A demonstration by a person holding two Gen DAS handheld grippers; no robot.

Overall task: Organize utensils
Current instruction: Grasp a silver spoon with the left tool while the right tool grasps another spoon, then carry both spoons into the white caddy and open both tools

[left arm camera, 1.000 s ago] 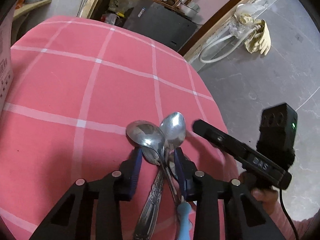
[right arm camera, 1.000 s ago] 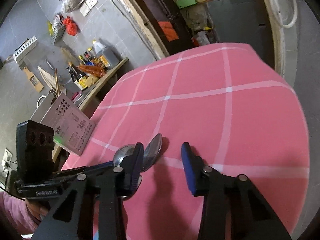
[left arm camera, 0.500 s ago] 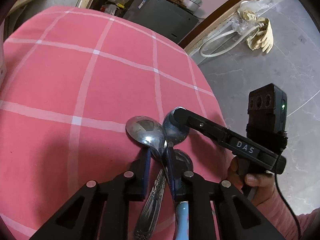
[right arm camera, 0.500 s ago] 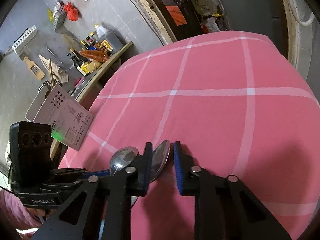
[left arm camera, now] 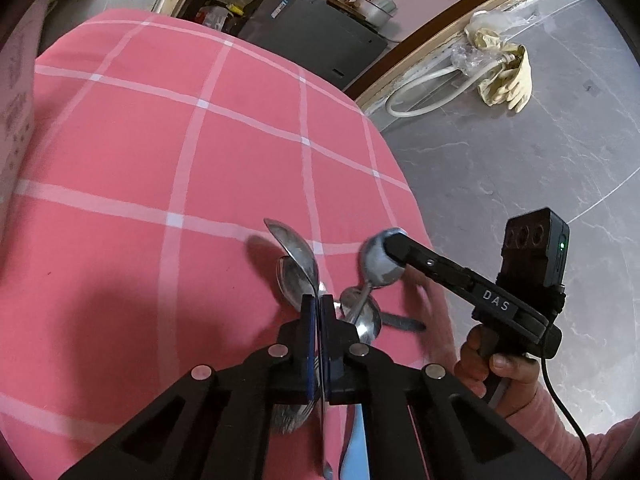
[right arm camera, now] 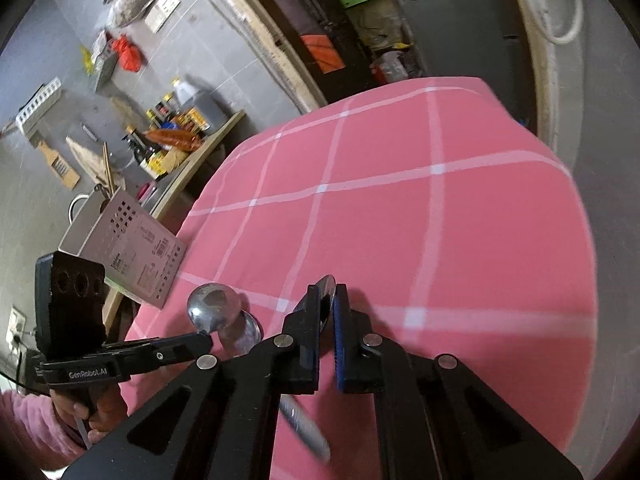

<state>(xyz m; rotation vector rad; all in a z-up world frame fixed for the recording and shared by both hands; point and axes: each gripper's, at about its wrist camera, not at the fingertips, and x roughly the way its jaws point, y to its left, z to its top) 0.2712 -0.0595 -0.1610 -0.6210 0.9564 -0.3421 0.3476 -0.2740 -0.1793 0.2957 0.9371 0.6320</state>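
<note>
Since a second ago, both pairs of fingers have been brought together from a wide gap, and each spoon caught between them has been raised off the cloth.

The left gripper (left arm camera: 319,300) is seen closed on the neck of a metal spoon (left arm camera: 294,249), whose bowl is tilted up and away above the pink checked tablecloth (left arm camera: 160,152). Its blue-edged fingers (left arm camera: 308,332) are pressed almost flat together, with only the thin spoon stem between them. In the right wrist view the same bowl (right arm camera: 212,306) is seen lifted clear of the cloth, ahead of the left gripper (right arm camera: 202,338).

The right gripper (right arm camera: 329,292) is likewise closed on a second spoon (right arm camera: 326,286), whose bowl is clamped edge-on between the fingers (right arm camera: 342,320); its handle is seen blurred, hanging down behind the jaws. From the left wrist view that bowl (left arm camera: 380,258) is seen held at the tip of the right gripper (left arm camera: 390,242), which is held by a hand (left arm camera: 500,364) in a pink sleeve.

Further spoons (left arm camera: 360,312) are left lying on the cloth between the two grippers, near the table's edge, one of them directly under the left-held spoon. A perforated box (right arm camera: 128,252) is stood at the cloth's far left edge, well apart from both grippers.
</note>
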